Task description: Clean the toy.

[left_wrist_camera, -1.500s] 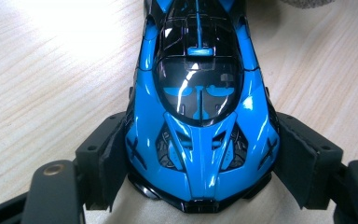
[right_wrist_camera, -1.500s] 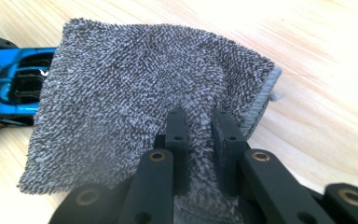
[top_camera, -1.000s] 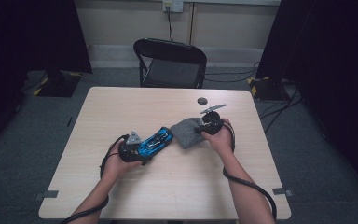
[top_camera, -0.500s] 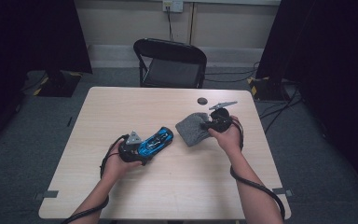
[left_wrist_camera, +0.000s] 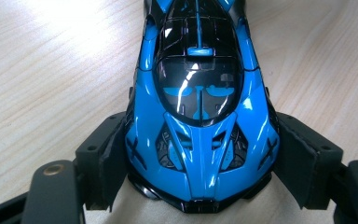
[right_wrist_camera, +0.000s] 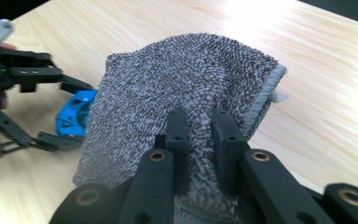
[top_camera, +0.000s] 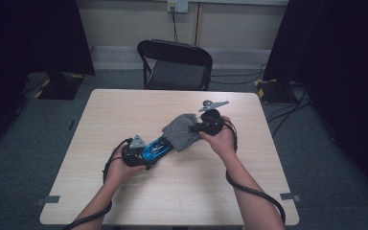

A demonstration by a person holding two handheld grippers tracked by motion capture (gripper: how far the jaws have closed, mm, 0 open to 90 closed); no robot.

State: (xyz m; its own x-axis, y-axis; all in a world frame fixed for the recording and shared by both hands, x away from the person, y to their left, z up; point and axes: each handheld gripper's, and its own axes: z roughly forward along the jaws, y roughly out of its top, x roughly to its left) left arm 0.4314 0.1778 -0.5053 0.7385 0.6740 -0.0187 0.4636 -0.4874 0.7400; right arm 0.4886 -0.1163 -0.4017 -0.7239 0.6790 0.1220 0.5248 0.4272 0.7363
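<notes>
One wooden table (top_camera: 124,191) carries the work, with one black folding chair (top_camera: 175,64) behind its far edge. No container stands on it.

One grey towel (top_camera: 182,132) hangs bunched over the far end of the toy car, near the table's middle. The right gripper (top_camera: 206,125) pinches a fold of it, jaws nearly together on the cloth. The right gripper view shows that pinch up close: the towel's (right_wrist_camera: 182,88) looped pile, its stitched hem, and a blue end of the car (right_wrist_camera: 74,114) peeking out at its edge between the jaws of the other gripper (right_wrist_camera: 32,107).

One blue toy car (top_camera: 155,147) lies on the table, clamped by the left gripper (top_camera: 146,153), jaws wide on its flanks. The left gripper view gives the car's (left_wrist_camera: 198,121) dark windscreen and glossy bodywork, with a pad (left_wrist_camera: 114,154) pressed to each side.
</notes>
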